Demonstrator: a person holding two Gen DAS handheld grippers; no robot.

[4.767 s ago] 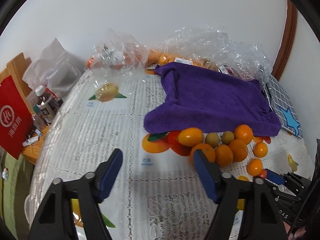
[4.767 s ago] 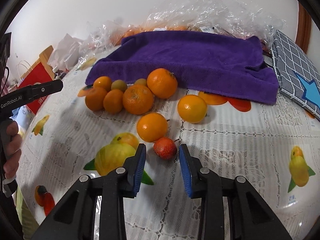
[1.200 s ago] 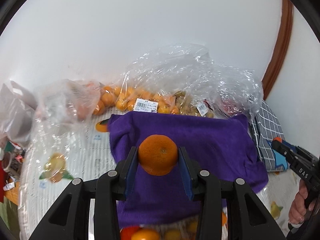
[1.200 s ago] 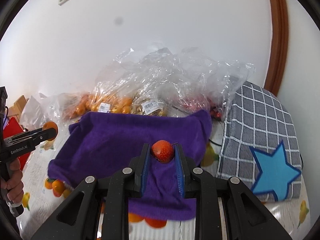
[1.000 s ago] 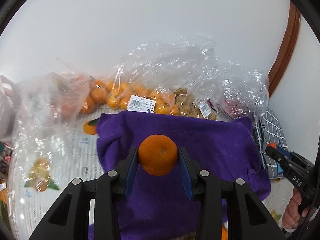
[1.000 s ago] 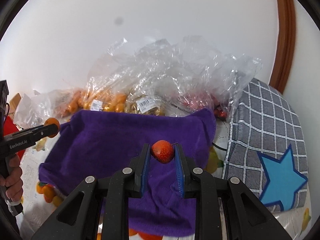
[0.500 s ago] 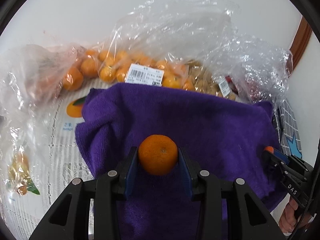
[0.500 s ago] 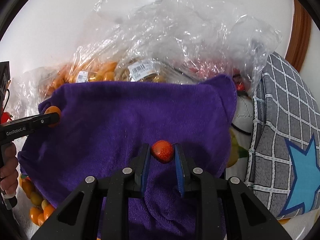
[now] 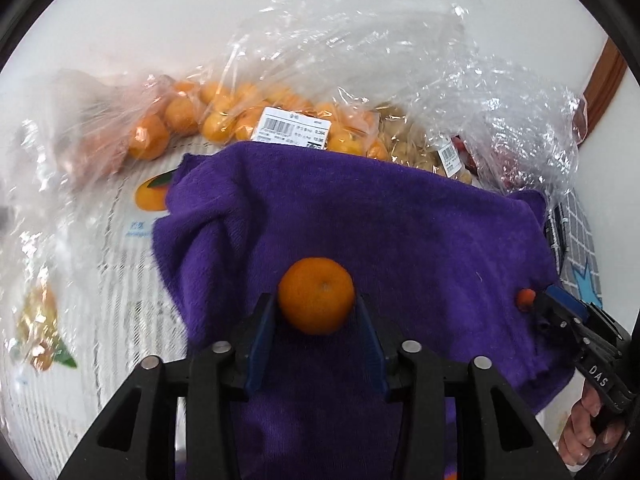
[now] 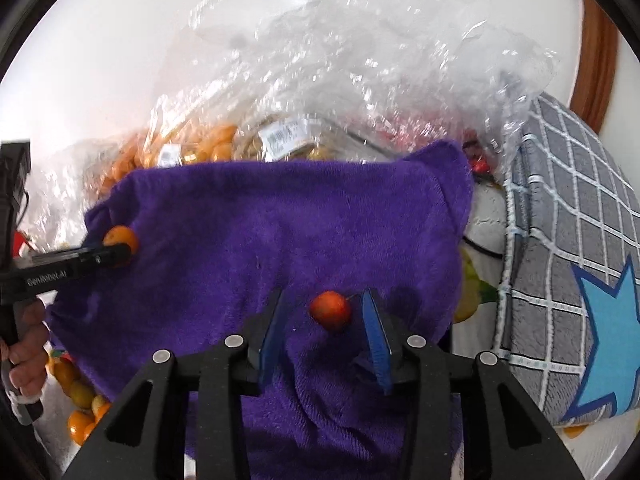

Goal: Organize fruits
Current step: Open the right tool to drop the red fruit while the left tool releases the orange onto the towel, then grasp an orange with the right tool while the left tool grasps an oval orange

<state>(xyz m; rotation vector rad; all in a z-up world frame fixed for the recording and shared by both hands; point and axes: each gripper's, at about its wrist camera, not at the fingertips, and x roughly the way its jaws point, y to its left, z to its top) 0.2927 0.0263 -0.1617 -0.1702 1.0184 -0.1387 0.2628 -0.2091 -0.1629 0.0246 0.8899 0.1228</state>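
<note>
An orange (image 9: 316, 295) sits on a purple towel (image 9: 400, 232) at lower centre of the left wrist view, framed by the left gripper (image 9: 316, 330), whose 2 blue-padded fingers (image 9: 259, 336) stand slightly apart from the fruit on both sides, gripping nothing. In the right wrist view, a small red fruit (image 10: 330, 310) rests on the same towel at lower centre, between the spread blue pads of the right gripper (image 10: 325, 334), with clear gaps on either side. The orange also shows at the left edge of that view, beside the dark tip of the left gripper. Behind the towel, across the upper half of both frames, lie clear plastic bags (image 9: 360, 64) holding small oranges (image 9: 224, 116) and bearing a white price label (image 9: 294, 132). A grey checked cushion (image 10: 572, 264) with a blue star fills the right of the right wrist view. More loose fruit (image 10: 80, 404) lies at lower left.
</note>
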